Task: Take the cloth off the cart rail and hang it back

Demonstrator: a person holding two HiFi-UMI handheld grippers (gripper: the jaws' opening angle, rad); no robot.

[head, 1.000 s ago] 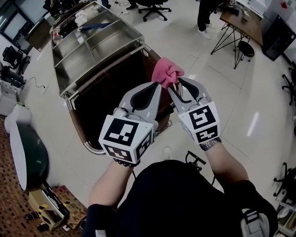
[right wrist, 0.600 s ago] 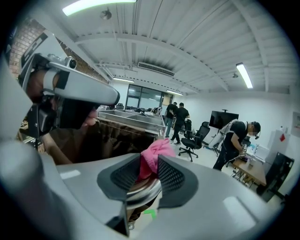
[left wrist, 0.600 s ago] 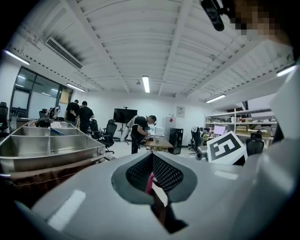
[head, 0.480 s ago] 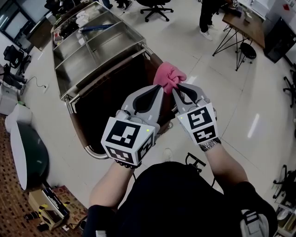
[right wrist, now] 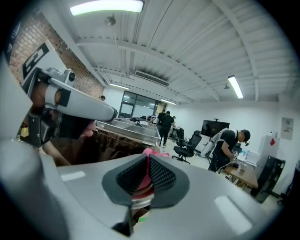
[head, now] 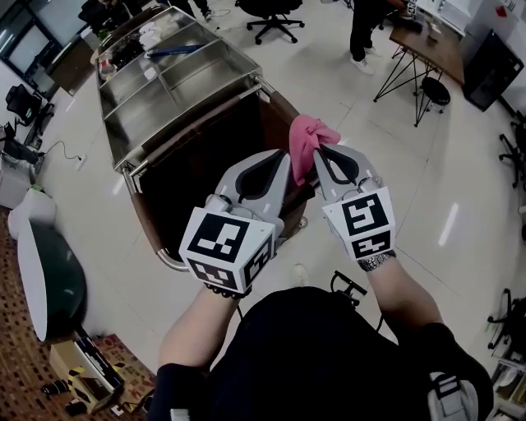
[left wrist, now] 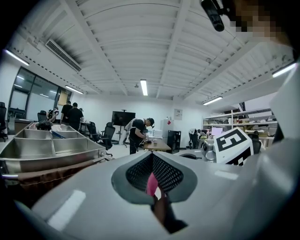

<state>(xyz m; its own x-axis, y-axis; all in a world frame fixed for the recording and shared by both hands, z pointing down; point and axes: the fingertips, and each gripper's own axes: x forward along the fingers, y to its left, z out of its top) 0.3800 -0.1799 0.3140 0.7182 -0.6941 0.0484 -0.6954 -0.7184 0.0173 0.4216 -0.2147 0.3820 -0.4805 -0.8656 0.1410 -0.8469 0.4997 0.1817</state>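
Right gripper (head: 317, 150) jaws had just been closing and were clamped on the pink cloth (head: 311, 134), with pink bunched between the pads and poking past the tips. Left gripper (head: 284, 156) jaws were together. 1 pink sliver showed in the gap behind its tips; pinched or not, could not tell.

The cloth was up at the near right corner of the steel cart (head: 144, 123), above the brown bag (head: 189, 177) on its side, tail hanging between the 2 grippers. The tube rail (head: 167, 265) showed at the near left, but both gripper bodies covered it by the cloth, so contact there was hidden.

Cart top: at least 3 steel compartments, 1 blue item (head: 173, 50) in a far one. Around: 1 office chair (head: 269, 11), 1 black stool (head: 436, 87), 1 wooden desk (head: 427, 41), 1 person (head: 362, 29) beside it. The left gripper view added 2 people in black (left wrist: 70, 112) and 1 dark screen (left wrist: 123, 117).

Print: black-and-white square markers on the 2 cubes. Red wall sign (left wrist: 169, 122) too small to read.
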